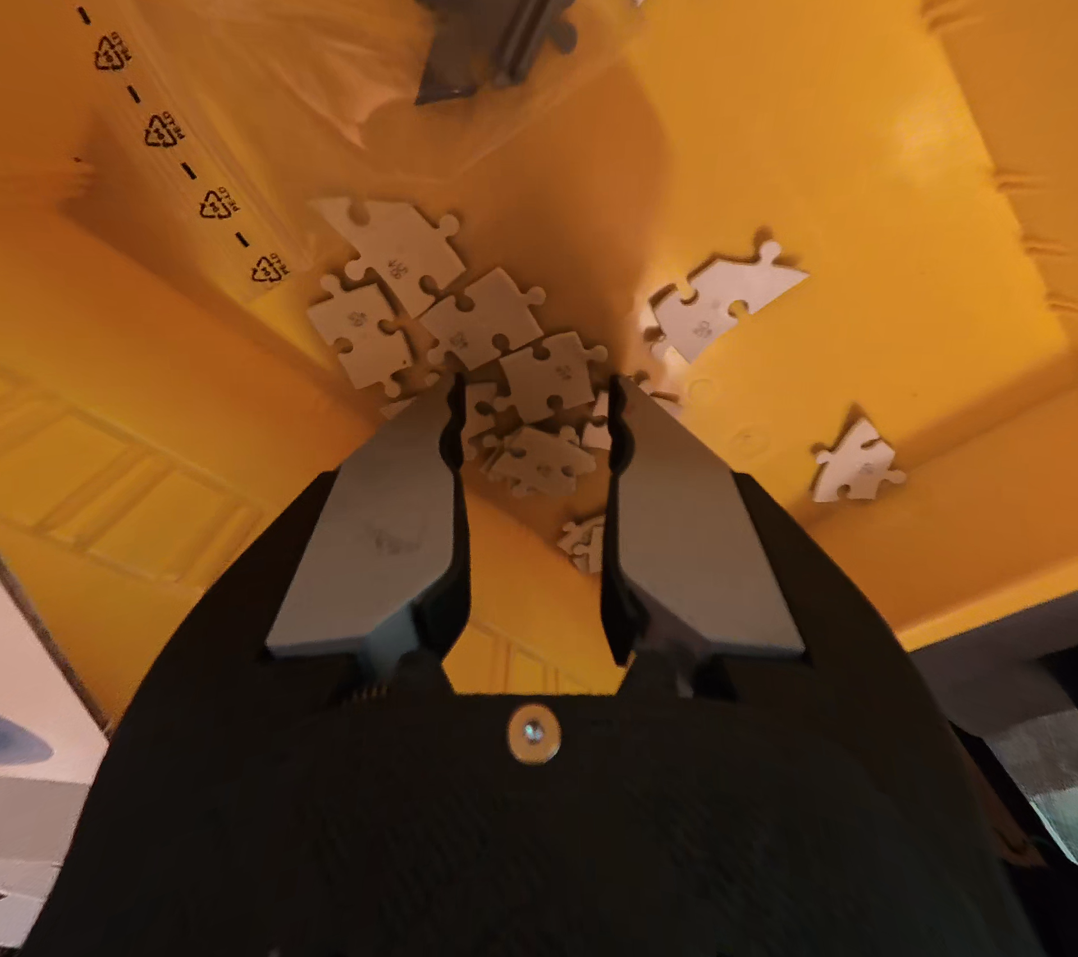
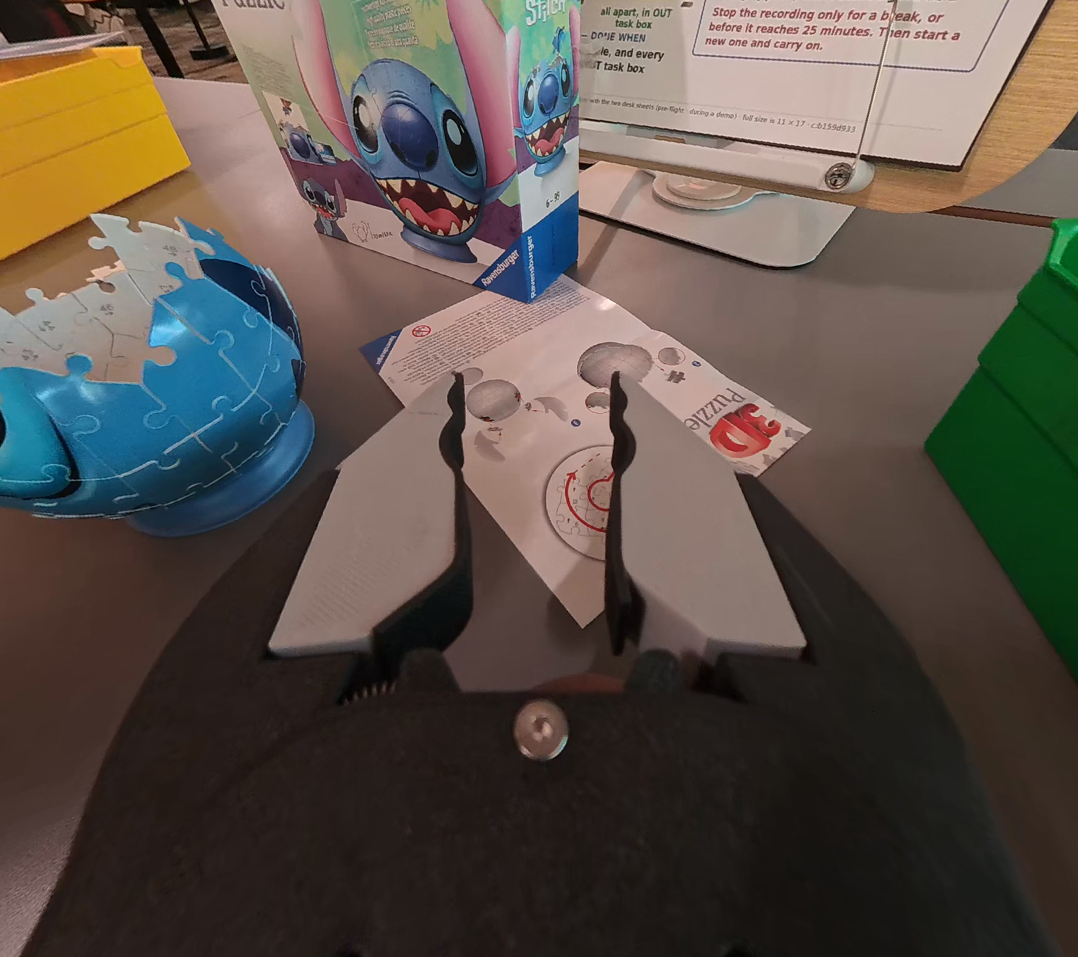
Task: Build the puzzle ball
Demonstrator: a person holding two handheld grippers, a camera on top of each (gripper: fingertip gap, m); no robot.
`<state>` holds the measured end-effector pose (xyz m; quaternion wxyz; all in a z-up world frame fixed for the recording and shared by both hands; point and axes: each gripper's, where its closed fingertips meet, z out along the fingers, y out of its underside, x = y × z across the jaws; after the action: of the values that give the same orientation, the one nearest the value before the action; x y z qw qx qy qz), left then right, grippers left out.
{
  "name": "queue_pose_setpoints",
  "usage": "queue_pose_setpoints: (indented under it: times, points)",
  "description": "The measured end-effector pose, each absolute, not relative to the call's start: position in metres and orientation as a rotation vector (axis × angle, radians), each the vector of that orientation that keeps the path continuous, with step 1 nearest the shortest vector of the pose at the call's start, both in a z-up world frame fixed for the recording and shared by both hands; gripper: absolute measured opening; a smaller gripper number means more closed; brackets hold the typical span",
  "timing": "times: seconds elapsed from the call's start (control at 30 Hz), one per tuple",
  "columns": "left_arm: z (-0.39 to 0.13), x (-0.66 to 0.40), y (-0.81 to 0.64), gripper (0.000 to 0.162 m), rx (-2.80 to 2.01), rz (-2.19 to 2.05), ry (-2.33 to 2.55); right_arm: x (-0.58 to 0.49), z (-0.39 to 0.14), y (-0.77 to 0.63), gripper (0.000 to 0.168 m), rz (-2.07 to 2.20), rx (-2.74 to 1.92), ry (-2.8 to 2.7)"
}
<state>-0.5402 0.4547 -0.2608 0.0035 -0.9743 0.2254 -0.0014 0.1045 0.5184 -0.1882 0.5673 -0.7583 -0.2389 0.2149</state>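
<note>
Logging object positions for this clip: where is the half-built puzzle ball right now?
In the right wrist view, the puzzle ball sits at the left on the grey table, between the yellow bin and the instruction sheet.

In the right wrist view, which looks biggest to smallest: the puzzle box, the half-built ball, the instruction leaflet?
1. Puzzle box
2. Ball and leaflet: alike in apparent size, so unranked. The ball is cut off by the frame edge.

Puzzle ball (image 2: 146, 386) cropped at left edge
</note>
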Motion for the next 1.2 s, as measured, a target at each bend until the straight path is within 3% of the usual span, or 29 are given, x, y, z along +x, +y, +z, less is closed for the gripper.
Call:
queue_pose_setpoints:
  times: [0.1, 0.17, 0.53, 0.73, 0.97, 1.2]
  points:
    - [-0.261, -0.541, 0.455, 0.045, -3.057, -0.001, 0.715, 0.103, -0.187, 0.517, 0.047, 0.518, -1.774, -0.563]
    - [-0.260, -0.542, 0.455, 0.024, -3.052, 0.010, 0.727, 0.101, -0.186, 0.514, 0.046, 0.524, -1.763, -0.571]
    - [-0.251, -0.538, 0.456, 0.024, -2.966, 0.135, 0.699, 0.084, -0.182, 0.502, 0.044, 0.601, -1.725, -0.636]
    - [-0.191, -0.513, 0.457, 0.024, -2.813, 0.193, 0.687, 0.081, -0.180, 0.498, 0.044, 0.629, -1.706, -0.639]
    - [-0.135, -0.373, 0.446, 0.024, -2.520, 0.108, 1.033, 0.080, -0.180, 0.496, 0.043, 0.605, -1.699, -0.655]
    - [-0.192, -0.215, 0.414, 0.024, -2.329, -0.075, 1.471, 0.078, -0.182, 0.493, 0.043, 0.581, -1.698, -0.676]
